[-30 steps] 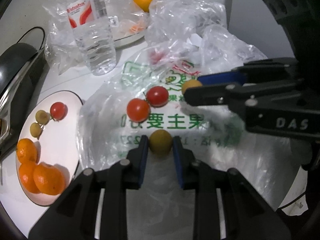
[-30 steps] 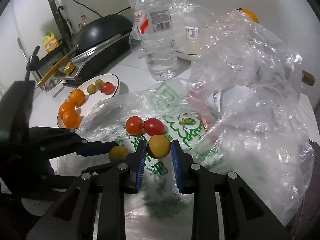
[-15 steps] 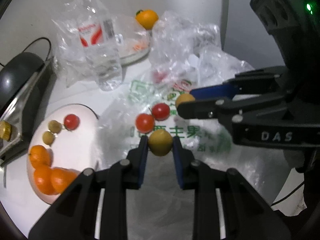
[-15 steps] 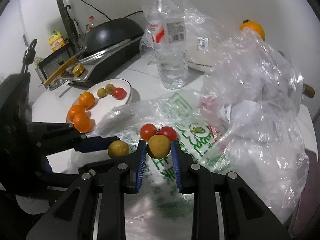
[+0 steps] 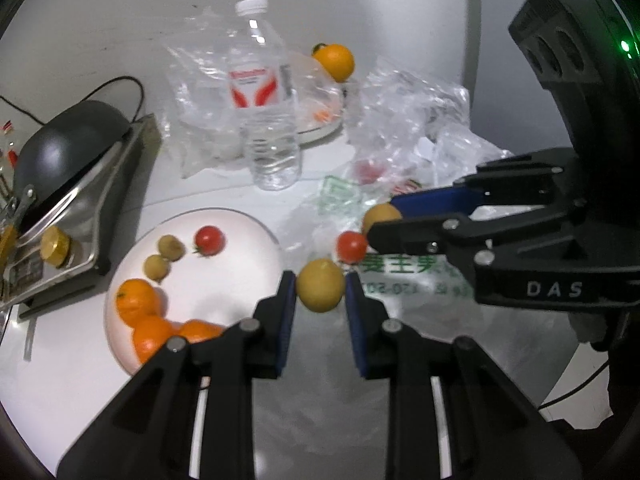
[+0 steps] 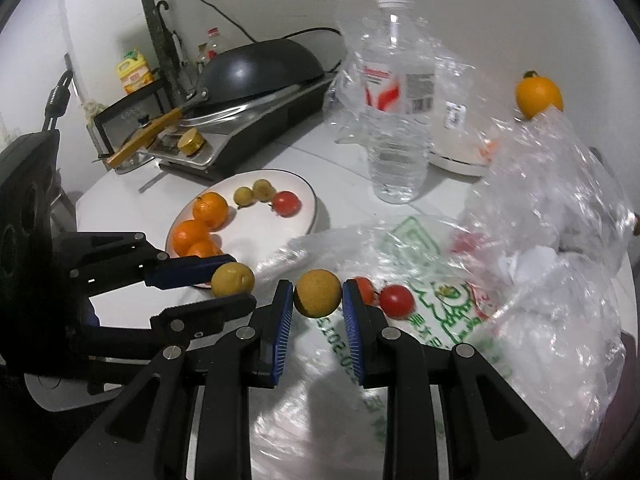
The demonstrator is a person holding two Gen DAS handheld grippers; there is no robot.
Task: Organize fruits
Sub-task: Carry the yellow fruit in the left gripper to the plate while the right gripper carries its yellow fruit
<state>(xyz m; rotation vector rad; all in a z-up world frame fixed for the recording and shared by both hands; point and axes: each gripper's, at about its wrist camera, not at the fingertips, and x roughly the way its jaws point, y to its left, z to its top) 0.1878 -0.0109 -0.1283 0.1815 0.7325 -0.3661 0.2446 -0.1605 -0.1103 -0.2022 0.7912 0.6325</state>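
yellow-green fruit [image 5: 321, 285] is sitting pinched between the blue pads of the left gripper [image 5: 321, 292], held above the near right edge of the white plate [image 5: 248, 248]. the right gripper [image 6: 317, 300] is likewise clamping a second, browner yellow fruit [image 6: 317, 294], hanging over the printed plastic bag [image 6: 424, 320] spread on the table. in the left wrist view the right gripper is reaching in from the right, its fruit showing just beyond a red tomato [image 5: 351, 246] lying on the bag.

on the plate three oranges [image 5: 138, 307] are crowding the near left side, two small greenish fruits [image 5: 165, 256] are lying beyond them, and another red tomato [image 5: 209, 239] is resting just right of those. a clear water bottle [image 5: 264, 96] is standing upright farther back, with crumpled clear plastic around it and a lone orange [image 5: 334, 61] at the far right of it. a dark domed cooker [image 5: 68, 160] is sitting at the far left.
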